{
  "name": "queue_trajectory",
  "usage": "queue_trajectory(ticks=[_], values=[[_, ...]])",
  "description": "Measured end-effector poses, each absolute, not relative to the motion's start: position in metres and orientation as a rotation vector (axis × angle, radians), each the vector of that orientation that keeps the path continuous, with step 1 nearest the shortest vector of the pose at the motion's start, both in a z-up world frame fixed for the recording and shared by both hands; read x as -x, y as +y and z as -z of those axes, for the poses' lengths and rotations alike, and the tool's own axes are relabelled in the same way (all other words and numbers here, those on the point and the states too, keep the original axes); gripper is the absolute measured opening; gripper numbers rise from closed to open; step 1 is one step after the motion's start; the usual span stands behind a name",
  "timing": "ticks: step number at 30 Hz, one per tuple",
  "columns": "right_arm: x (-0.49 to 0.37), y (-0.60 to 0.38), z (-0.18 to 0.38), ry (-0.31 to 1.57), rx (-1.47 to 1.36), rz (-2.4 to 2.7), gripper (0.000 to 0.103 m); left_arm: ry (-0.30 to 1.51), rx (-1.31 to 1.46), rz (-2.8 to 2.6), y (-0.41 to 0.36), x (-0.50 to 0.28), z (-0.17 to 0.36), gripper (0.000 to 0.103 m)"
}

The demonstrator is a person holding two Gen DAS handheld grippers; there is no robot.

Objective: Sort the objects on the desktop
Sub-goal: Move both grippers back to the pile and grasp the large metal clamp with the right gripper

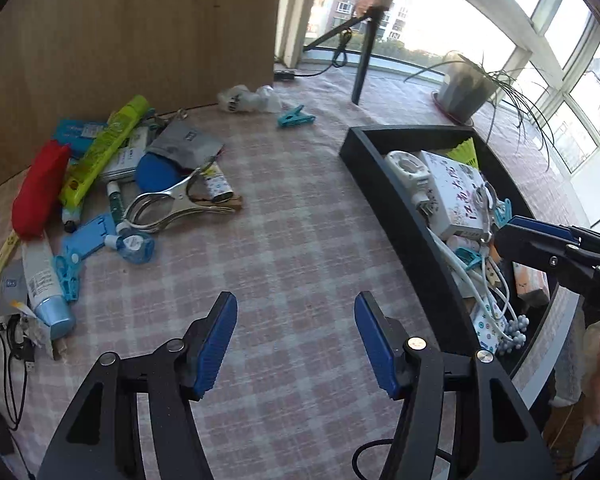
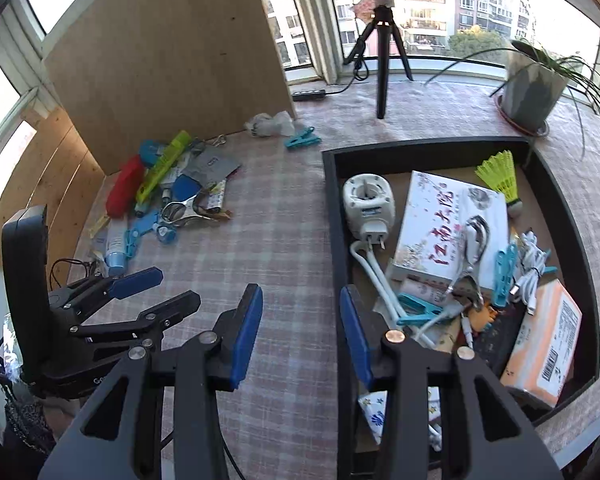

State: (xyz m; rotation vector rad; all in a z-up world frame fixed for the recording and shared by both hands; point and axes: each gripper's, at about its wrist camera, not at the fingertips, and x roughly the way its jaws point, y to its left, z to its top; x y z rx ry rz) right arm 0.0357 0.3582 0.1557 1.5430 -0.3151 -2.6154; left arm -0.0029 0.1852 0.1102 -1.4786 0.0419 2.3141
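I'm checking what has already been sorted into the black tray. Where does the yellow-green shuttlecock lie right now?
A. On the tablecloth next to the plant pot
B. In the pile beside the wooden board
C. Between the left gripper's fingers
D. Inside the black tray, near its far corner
D: the shuttlecock lies inside the black tray, at its far corner beyond the white printed box.

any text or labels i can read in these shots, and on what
"江南大院", large brush characters, on the white box lying in the black tray.
"Go", a cut-off start of a word, on the camera body above the left gripper.
Too small or blurred to read: the barcode print on the orange packet, the green tube, the grey pouch, the white tube.
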Motion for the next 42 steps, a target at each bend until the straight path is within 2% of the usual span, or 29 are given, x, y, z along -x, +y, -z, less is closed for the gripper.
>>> queue_trajectory(ticks=[6,13,22,35,38,40,42], values=[[0.025,0.298,-0.149,-0.266,-1.554,2.457,0.040,-0.060,1.513,-2.417,0.120,0.036,-0.103,0.059],[0.101,0.236,-0.116,-0.197,-1.656,2.317,0.040,-0.111,1.545,-2.441,0.085,0.070,-0.086,0.059],[0.154,0.214,-0.066,-0.181,-1.807,2.234,0.040,-0.055,1.549,-2.383,0.095,0.096,-0.066,0.059],[0.174,0.206,-0.037,-0.216,-1.874,2.182,0.039,-0.037,1.566,-2.336,0.108,0.109,-0.049,0.059],[0.177,0.204,-0.036,-0.201,-1.869,2.197,0.036,-0.047,1.560,-2.310,0.112,0.110,-0.046,0.059],[0.178,0.203,-0.033,-0.203,-1.875,2.192,0.028,-0.061,1.554,-2.294,0.114,0.111,-0.043,0.059],[0.179,0.204,-0.028,-0.234,-1.892,2.169,0.024,-0.082,1.554,-2.285,0.115,0.114,-0.041,0.059]])
